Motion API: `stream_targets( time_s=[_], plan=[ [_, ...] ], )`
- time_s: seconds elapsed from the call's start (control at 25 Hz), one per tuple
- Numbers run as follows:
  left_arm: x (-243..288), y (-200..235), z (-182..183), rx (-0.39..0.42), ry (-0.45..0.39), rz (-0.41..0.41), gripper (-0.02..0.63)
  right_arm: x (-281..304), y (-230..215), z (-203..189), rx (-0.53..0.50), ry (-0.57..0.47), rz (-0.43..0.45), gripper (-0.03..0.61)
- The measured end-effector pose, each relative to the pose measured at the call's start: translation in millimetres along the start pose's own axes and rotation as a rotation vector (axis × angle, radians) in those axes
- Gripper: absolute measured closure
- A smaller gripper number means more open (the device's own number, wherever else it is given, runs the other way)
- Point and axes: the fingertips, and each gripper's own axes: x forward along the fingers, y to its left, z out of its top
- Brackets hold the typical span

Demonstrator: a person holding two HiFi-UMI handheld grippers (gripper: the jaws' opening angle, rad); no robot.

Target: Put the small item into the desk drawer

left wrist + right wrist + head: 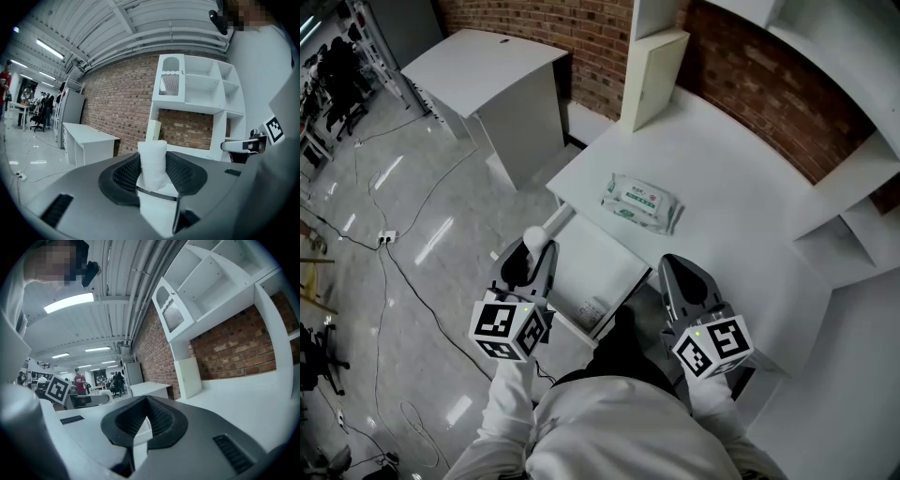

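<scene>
We are at the carrying step. Our left gripper point(529, 261) has its jaws clamped on the small item point(153, 163), a white roll standing upright between them and poking above their tips, just beside the left edge of the open desk drawer point(586, 262). Our right gripper point(677, 267) has its jaws together on nothing. Next, we judge, the left should swing over the drawer, lower and release.

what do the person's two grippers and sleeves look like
The left gripper and right gripper both have smooth grey shells, with black mesh-textured pads lining the jaws. Each carries a white cube printed with black square markers, the left cube and the right cube, with a small green light on it. The person's sleeves are white.
</scene>
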Motion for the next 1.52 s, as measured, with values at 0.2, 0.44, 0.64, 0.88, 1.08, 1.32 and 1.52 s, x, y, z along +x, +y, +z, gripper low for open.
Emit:
stream_targets(
  time_s=[0.2,0.44,0.64,0.88,1.08,1.32,1.52],
  plan=[
    [21,1,-4,0.003,0.019,0.000,0.436,13,-11,7,-0.004,-0.006,0.008,0.551],
    [51,-4,-13,0.009,0.049,-0.026,0.436,26,-25,5,0.016,0.000,0.005,0.551],
    [76,-7,-28,0.042,0.098,-0.032,0.436,34,-38,3,0.028,0.016,0.001,0.551],
    [101,-8,-58,0.076,0.186,-0.043,0.436,43,-51,4,0.022,0.031,0.011,0.551],
    [116,0,-89,0.073,0.257,-0.023,0.436,49,-59,1,0.032,0.044,0.012,0.551],
    [129,9,-128,0.050,0.344,0.001,0.436,54,-68,-2,0.043,0.058,0.011,0.551],
    [141,17,-168,0.042,0.442,0.009,0.436,56,-78,-3,0.045,0.063,0.004,0.551]
  ],
)
